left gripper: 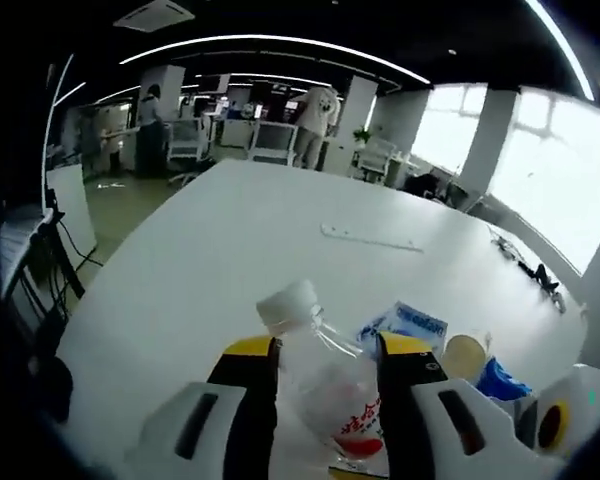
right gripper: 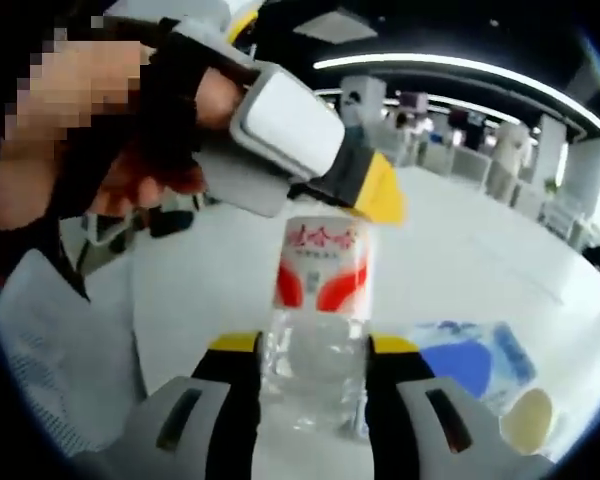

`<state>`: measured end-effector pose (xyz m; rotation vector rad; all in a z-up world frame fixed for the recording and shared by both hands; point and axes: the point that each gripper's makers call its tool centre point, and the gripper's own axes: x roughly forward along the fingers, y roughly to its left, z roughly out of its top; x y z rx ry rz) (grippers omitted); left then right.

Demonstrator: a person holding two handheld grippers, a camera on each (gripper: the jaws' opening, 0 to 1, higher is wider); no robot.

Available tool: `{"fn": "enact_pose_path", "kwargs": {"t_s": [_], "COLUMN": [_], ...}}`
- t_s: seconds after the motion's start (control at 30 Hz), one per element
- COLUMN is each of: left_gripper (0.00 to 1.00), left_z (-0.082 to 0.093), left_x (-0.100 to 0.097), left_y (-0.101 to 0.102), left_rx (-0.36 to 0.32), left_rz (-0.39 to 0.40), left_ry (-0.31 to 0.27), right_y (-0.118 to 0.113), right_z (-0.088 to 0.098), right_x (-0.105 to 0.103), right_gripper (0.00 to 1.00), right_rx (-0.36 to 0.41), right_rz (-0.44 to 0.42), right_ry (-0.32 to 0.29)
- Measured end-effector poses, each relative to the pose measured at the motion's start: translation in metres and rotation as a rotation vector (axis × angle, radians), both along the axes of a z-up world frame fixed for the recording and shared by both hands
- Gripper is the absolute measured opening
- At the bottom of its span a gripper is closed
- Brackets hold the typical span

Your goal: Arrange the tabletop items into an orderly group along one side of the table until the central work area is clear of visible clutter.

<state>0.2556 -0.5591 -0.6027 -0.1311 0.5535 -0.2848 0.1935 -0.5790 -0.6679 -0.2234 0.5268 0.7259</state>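
In the left gripper view, a white table (left gripper: 230, 250) is stretching up toward an office of desks and pillars, with a person standing at the top centre. A thin white strip (left gripper: 372, 238) is lying alone right of centre on the tabletop. At the lower right, a blue and white packet (left gripper: 412, 322), a pale cup (left gripper: 467, 353) and a crumpled blue wrapper (left gripper: 502, 382) are crowding just beside the right jaw.

The clear plastic bottle (left gripper: 325, 375) is sitting at the bottom centre of this view, white cap tilting toward the upper left, its red and white label low in the frame. The left gripper (left gripper: 325, 350) is clamping the bottle with 2 yellow-tipped jaws pressing its sides.

In the right gripper view, the bottle (right gripper: 318, 300) is filling the centre, label above and clear ribbed body below. The right gripper (right gripper: 313, 350) is closing on that clear body, both jaws touching it. The left gripper (right gripper: 310, 150) is coming in from the upper left, held by a gloved hand (right gripper: 150, 110), its yellow tip covering the bottle's top. The blue and white packet (right gripper: 465, 355) and pale cup (right gripper: 528, 420) are lying at the lower right.
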Motion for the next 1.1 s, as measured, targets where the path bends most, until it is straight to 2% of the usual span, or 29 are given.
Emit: {"fn": "enact_pose_path", "kwargs": {"t_s": [0.23,0.43,0.47,0.5,0.53,0.57,0.73,0.83,1.1], "left_gripper": [0.36,0.34,0.32,0.30,0.29,0.29,0.29,0.28,0.28], "left_z": [0.017,0.029,0.034,0.041,0.038,0.038,0.034,0.036,0.037], "left_x": [0.008,0.011,0.011,0.013,0.011,0.012,0.018,0.020,0.031], "left_y": [0.006,0.007,0.006,0.003,0.006,0.005,0.009,0.011,0.014], "left_rx": [0.032,0.052,0.047,0.006,0.033,0.048,0.023,0.029,0.051], "left_rz": [-0.037,-0.070,-0.077,-0.080,-0.078,-0.090,-0.103,-0.111,-0.149], "left_ry": [-0.072,-0.135,-0.154,-0.180,-0.161,-0.167,-0.150,-0.164,-0.189], "right_y": [0.010,0.017,0.018,0.018,0.018,0.018,0.018,0.021,0.029], "right_z": [0.006,0.008,0.009,0.007,0.009,0.008,0.003,0.004,0.001], "right_x": [0.014,0.023,0.025,0.024,0.028,0.030,0.036,0.041,0.059], "right_gripper": [0.36,0.36,0.36,0.35,0.35,0.35,0.34,0.34,0.35], "right_rx": [0.031,0.060,0.070,0.085,0.100,0.071,0.061,0.069,0.082], "right_rz": [-0.028,-0.059,-0.069,-0.090,-0.099,-0.085,-0.088,-0.087,-0.118], "right_ry": [-0.005,0.017,0.022,0.047,0.038,0.020,-0.012,-0.045,-0.067]}}
